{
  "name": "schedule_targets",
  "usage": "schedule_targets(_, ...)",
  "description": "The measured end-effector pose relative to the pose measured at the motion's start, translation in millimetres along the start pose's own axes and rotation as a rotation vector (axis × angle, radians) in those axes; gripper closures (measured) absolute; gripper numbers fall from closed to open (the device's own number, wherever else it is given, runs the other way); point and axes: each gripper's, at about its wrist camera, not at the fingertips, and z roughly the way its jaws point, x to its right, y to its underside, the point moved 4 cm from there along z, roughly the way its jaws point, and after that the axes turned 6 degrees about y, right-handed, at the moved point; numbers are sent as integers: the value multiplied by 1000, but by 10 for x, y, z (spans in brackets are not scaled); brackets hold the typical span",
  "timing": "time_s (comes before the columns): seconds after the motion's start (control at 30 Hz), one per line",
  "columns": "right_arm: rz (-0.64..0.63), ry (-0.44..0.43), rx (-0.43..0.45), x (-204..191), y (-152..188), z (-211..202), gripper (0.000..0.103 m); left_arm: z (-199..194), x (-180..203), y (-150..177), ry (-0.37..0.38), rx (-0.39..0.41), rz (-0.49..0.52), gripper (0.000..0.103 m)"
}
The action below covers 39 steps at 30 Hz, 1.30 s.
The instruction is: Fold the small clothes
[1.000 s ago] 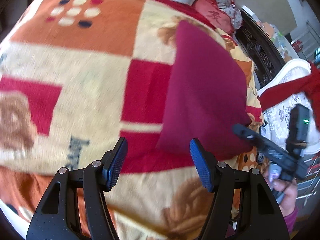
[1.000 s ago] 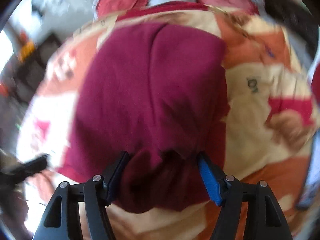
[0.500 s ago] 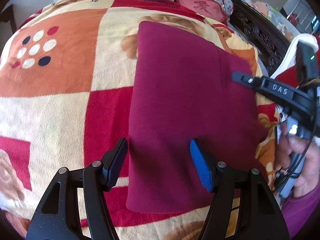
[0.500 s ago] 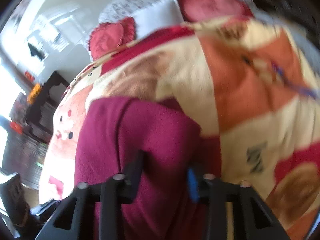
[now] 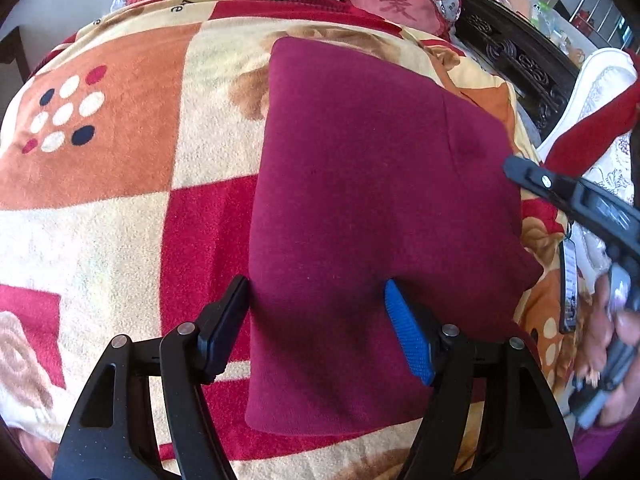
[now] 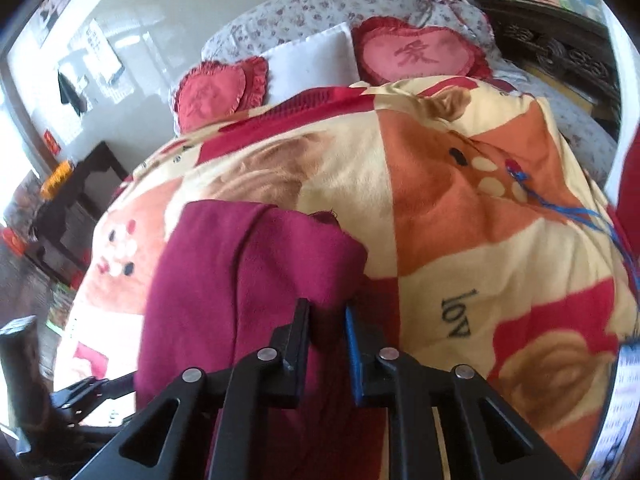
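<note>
A maroon garment (image 5: 360,208) lies folded on the blanket (image 5: 120,208), long axis running away from both grippers. The left gripper (image 5: 316,320), jaws opening and pressing nothing, straddles its near-left edge. The right gripper (image 6: 328,332), jaws opening, has cloth at the right edge between them.

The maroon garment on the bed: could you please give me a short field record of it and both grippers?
garment: maroon, lying flat on the patterned blanket
left gripper: open, poised over the garment's near left part
right gripper: jaws opening, the garment's right edge between them
background: red heart cushions beyond the blanket
</note>
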Motion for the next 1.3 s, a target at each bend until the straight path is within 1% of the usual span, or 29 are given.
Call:
schedule_targets(0.03, 19, -37, -9, -18, 72, -24, 55, -9, 7, 10, -4, 3, 4, 33)
schedule_targets(0.07, 29, -54, -14, -53, 128, -37, 42, -14, 15, 17, -8, 6, 9, 33)
schedule_targets(0.17, 36, -73, -47, -132, 274, 48, 42, -18, 30, 25, -21, 11, 24, 33)
schedule_targets(0.2, 24, -72, -63, -163, 319, 105, 45, -23, 36, 28, -25, 13, 28, 33)
schedule_targets(0.23, 15, -75, -70, -179, 339, 135, 53, -28, 44, 27, -28, 15, 33, 33)
schedule_targets(0.27, 12, -77, -69, -183, 362, 153, 70, -35, 48, 31, -30, 16, 37, 33)
schedule_targets(0.3, 20, -67, -56, -159, 363, 137, 80, -42, 51, 28, -31, 16, 41, 33)
schedule_targets(0.37, 16, -73, -33, -134, 344, 15, 86, -82, 53, 21, -25, 26, 48, 33)
schedule_targets(0.47, -31, -33, -14, -129, 359, -106, 87, -135, 42, -7, -15, 46, 61, 33)
schedule_targets(0.57, -24, -3, -50, -48, 464, 27, 88, -132, 28, -50, -3, 52, 58, 33)
schedule_targets(0.67, 16, -19, -52, 24, 501, 34, 88, -108, 6, -67, 16, 41, 53, 33)
schedule_targets(0.8, -16, -5, -51, -13, 488, -18, 88, -93, 1, -87, 35, 38, 59, 33)
schedule_targets(0.93, -7, -2, -41, -33, 493, -30, 88, -60, 14, -97, 42, 36, 61, 33)
schedule_targets(0.97, -2, -6, -35, -37, 490, -35, 86, -50, 18, -94, 42, 35, 62, 33)
schedule_targets(1.0, 0, -6, -31, -46, 488, -43, 77, -40, 22, -94, 42, 34, 63, 33)
schedule_targets(1.03, 3, 3, -24, -49, 487, -53, 71, -30, 26, -97, 42, 34, 66, 33)
schedule_targets(1.07, 6, 19, -12, -39, 479, -70, 56, -23, 31, -102, 41, 35, 67, 33)
schedule_targets(1.1, 9, 23, -4, -29, 474, -83, 49, -19, 32, -101, 41, 35, 68, 33)
schedule_targets(1.2, 41, -5, -9, 26, 460, -74, 47, -9, 38, -118, 48, 34, 67, 33)
schedule_targets(1.23, 48, -7, -12, 34, 457, -62, 44, -3, 41, -125, 50, 34, 68, 33)
schedule_targets(1.27, 56, -8, -15, 50, 457, -41, 38, 2, 42, -130, 51, 33, 68, 33)
schedule_targets(1.3, 61, -9, -18, 58, 458, -27, 36, 8, 41, -137, 53, 33, 69, 33)
